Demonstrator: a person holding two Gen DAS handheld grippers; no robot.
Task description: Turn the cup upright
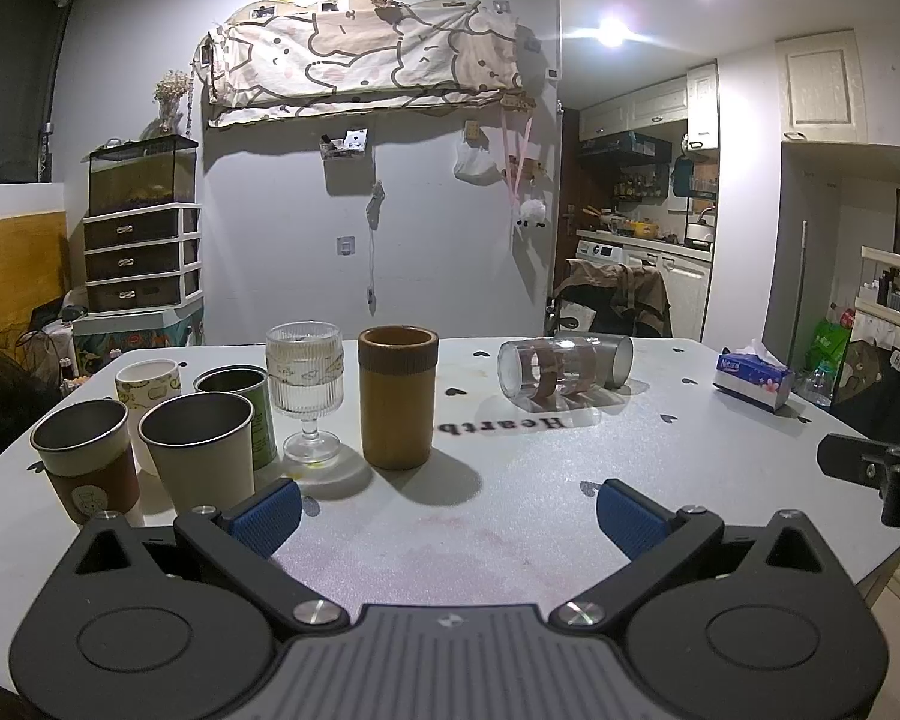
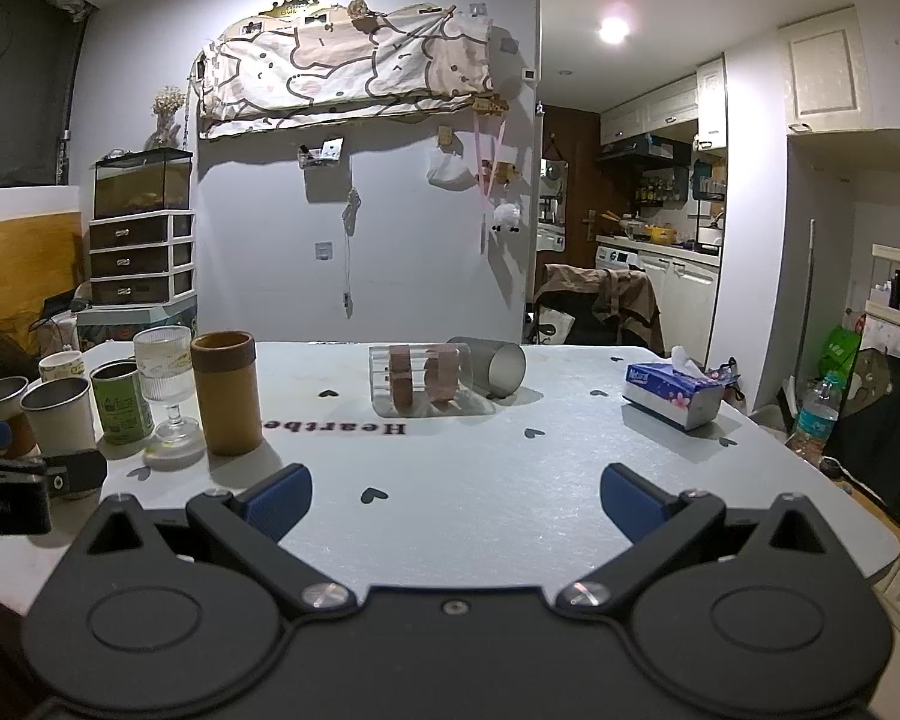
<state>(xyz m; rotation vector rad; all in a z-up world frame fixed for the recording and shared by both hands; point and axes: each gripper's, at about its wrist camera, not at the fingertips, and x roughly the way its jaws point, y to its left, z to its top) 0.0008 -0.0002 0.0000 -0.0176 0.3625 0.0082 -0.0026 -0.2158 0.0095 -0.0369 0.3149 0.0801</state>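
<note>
A clear glass cup with brown bands (image 1: 546, 375) lies on its side on the white table (image 1: 510, 510), far of centre; it also shows in the right wrist view (image 2: 420, 381). A grey cup (image 1: 615, 360) lies on its side right behind it, seen too in the right wrist view (image 2: 498, 366). My left gripper (image 1: 447, 516) is open and empty, well short of both. My right gripper (image 2: 456, 501) is open and empty, near the table's front edge.
Upright at the left stand a brown cylinder cup (image 1: 397, 396), a ribbed stem glass (image 1: 306, 390), a green tin (image 1: 240, 402), two metal cups (image 1: 198, 456) and a patterned mug (image 1: 147, 381). A tissue box (image 1: 753, 381) sits at the right. The right gripper's body (image 1: 870, 468) shows at the left view's right edge.
</note>
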